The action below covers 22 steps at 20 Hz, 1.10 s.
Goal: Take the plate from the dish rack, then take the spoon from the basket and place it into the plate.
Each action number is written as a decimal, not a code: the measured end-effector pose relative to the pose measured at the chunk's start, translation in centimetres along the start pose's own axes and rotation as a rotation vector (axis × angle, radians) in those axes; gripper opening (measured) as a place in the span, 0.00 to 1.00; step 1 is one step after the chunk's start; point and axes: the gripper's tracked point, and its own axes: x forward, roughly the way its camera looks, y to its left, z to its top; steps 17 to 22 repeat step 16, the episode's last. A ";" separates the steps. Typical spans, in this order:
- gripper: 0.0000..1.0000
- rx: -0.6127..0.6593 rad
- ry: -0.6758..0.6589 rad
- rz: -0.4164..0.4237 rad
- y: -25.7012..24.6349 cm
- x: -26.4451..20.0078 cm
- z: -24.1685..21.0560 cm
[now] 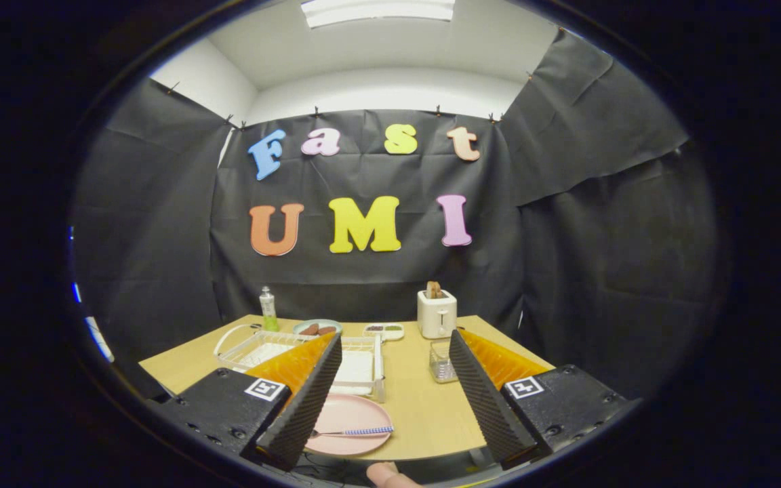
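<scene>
One pink plate [353, 423] lies flat on the tabletop [424, 400] near its front edge, just ahead of the left finger of the hand-held gripper [390, 407], which partly hides its left rim. One spoon [353, 432] lies across the plate, handle with a blue-white check pattern pointing right, bowl end toward the left finger. Hand-held gripper: fingers spread wide apart, nothing between them, touching neither plate nor spoon. One white wire dish rack [363, 366] stands just beyond the plate; no plate seen standing in it, left part hidden by the finger. One small clear container [441, 362], possibly the basket, stands right of the rack, just beside the right finger; contents cannot be made out. Along the far edge of the tabletop, left to right: one bottle [268, 308] with green liquid, one light-green dish [317, 327] with brown items, one white tray [384, 331] with small dark items, one white toaster [436, 313] with toast standing in it. One fingertip [390, 474] of a person shows below the tabletop's front edge.
</scene>
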 end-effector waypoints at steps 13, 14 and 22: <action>1.00 0.018 0.012 -0.017 -1.0 0.1 -0.9; 1.00 0.019 0.012 -0.022 -1.2 0.1 -0.9; 1.00 0.023 0.012 -0.017 -1.1 0.1 -0.9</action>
